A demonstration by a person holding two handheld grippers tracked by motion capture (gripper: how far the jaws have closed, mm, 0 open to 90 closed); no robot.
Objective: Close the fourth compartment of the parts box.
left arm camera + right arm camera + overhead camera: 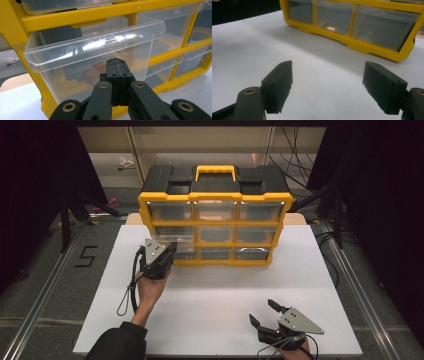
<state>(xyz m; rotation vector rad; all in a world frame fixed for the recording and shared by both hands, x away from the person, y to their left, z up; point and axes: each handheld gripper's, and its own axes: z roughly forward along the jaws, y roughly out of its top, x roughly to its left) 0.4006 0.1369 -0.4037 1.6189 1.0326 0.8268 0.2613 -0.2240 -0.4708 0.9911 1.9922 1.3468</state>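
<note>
In the high view, a yellow drawer cabinet (215, 215) was seen at twelve o'clock on the white worktop (220, 295). The left gripper (167, 256) was held against its lower left drawer, and the right gripper (265, 312) lay at five o'clock, jaws spread.

In the left gripper view, the jaws were pressed together just below the clear drawer (95, 47), which was pulled out.

In the right gripper view, the jaws were parted over bare worktop.

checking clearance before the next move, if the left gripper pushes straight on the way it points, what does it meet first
Most likely the clear front of the pulled-out drawer in the yellow organizer. The left gripper has its fingers shut, pointing at that front just below its lip. Whether they already touch is hard to tell.
</note>
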